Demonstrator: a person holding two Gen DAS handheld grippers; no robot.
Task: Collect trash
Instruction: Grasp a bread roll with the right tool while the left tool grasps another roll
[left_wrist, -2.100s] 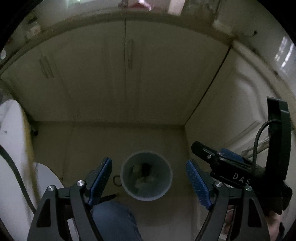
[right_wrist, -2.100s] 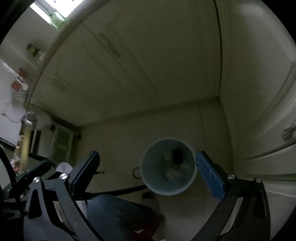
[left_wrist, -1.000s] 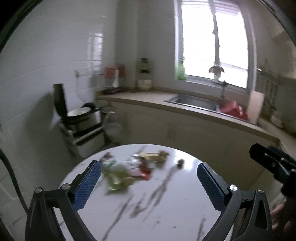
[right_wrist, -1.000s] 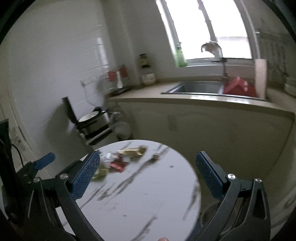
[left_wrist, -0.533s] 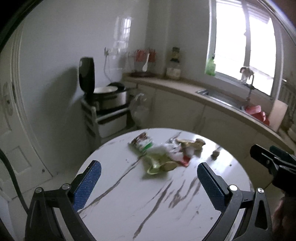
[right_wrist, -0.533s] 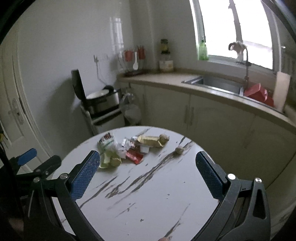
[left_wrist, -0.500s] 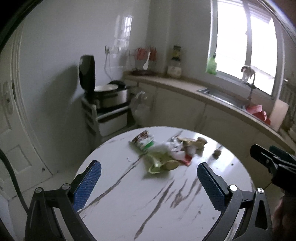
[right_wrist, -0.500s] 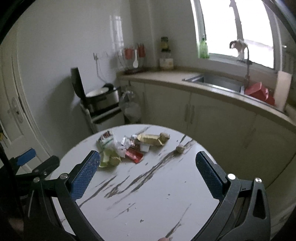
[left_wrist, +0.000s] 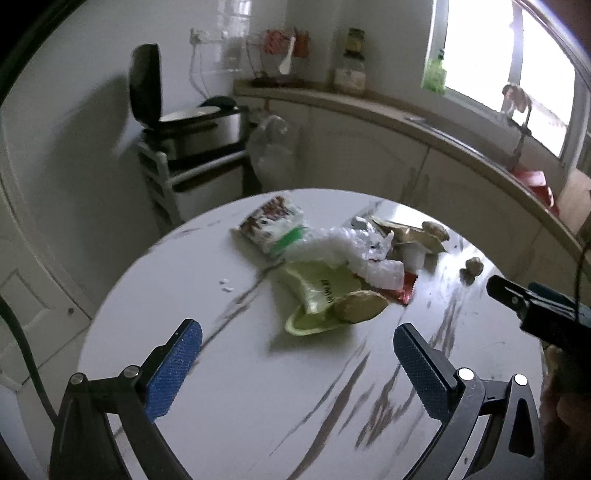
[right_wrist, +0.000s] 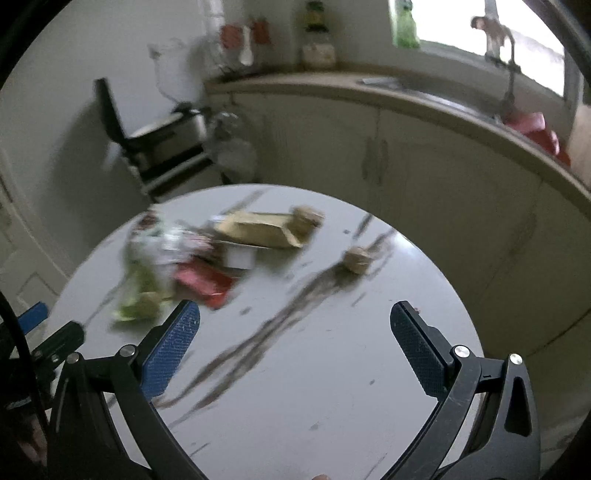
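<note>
A heap of trash lies on the round white marble table (left_wrist: 258, 387): a light green wrapper (left_wrist: 317, 291) with a brown round scrap (left_wrist: 360, 304) on it, crumpled clear plastic (left_wrist: 343, 251), a printed snack bag (left_wrist: 269, 221), a red wrapper (left_wrist: 404, 290) and a tan packet (left_wrist: 417, 236). A small brown lump (left_wrist: 472, 267) sits apart to the right. My left gripper (left_wrist: 295, 354) hovers open just short of the green wrapper. In the right wrist view, my right gripper (right_wrist: 295, 343) is open above the table (right_wrist: 314, 387), with the red wrapper (right_wrist: 205, 282), tan packet (right_wrist: 262, 229) and lump (right_wrist: 356, 260) beyond, blurred.
A rice cooker (left_wrist: 195, 125) with its lid up sits on a rack at the back left, a white bag (left_wrist: 271, 147) beside it. A counter (left_wrist: 424, 118) with a sink and window runs along the back. A door (left_wrist: 22, 229) is at left.
Both grippers swung up from the bin on the floor to the table, then moved closer to the trash heap. Both stay open and empty.
</note>
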